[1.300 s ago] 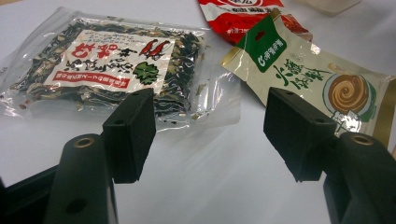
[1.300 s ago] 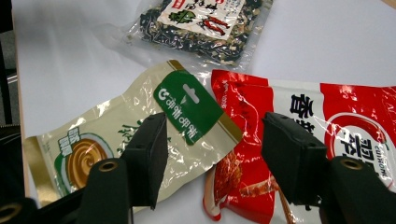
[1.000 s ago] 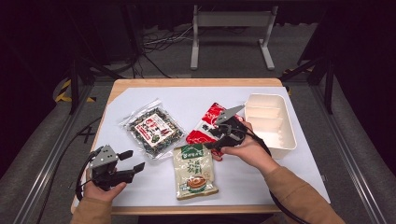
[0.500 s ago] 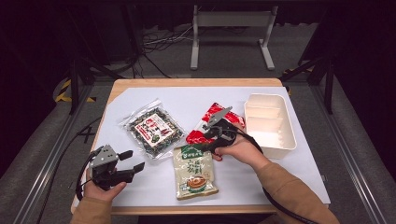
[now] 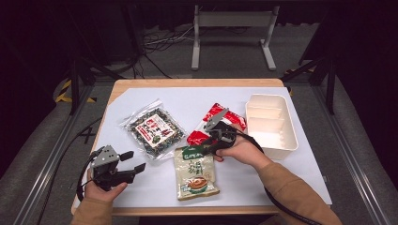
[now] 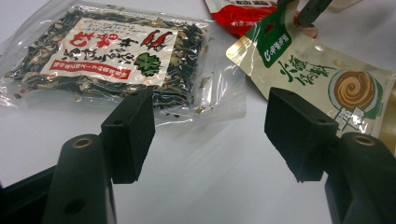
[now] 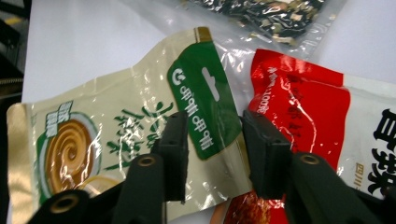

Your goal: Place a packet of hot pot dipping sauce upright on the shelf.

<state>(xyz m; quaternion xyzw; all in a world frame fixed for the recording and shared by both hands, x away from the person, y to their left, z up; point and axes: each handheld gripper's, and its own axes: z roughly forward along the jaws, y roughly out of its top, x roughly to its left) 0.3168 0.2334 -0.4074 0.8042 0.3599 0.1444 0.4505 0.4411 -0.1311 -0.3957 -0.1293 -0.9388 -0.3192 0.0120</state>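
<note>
On the white sheet [image 5: 300,173] covering the wooden table: three snack packets are lying near the middle, and a white plastic tray with compartments [image 5: 281,140] is sitting at the right.
Right gripper [image 7: 212,149]: it is hovering low over the top end of the cream and green foil pouch with a brown swirl picture [image 7: 93,144], pointing toward the person's left in the high view [image 5: 210,143].
Right gripper's jaws: they have just been closing and are standing at a narrow gap, with the pouch's green top strip lying between them; whether the pads are pressing on it I cannot tell.
Cream and green pouch: it is lying flat near the table's front edge [image 5: 195,172], with its top end touching the glossy red and white packet [image 7: 308,107], which is lying just behind it [image 5: 212,123].
Left gripper [image 6: 210,135]: it is resting in the person's hand at the front left corner [image 5: 131,161], well apart from the pouch.
Left gripper's jaws: they are standing wide apart with bare white sheet between them.
Clear bag of dark dried seaweed with a red and white label [image 6: 112,60]: it is lying flat to the left of the other packets [image 5: 152,131], just ahead of the left gripper.
</note>
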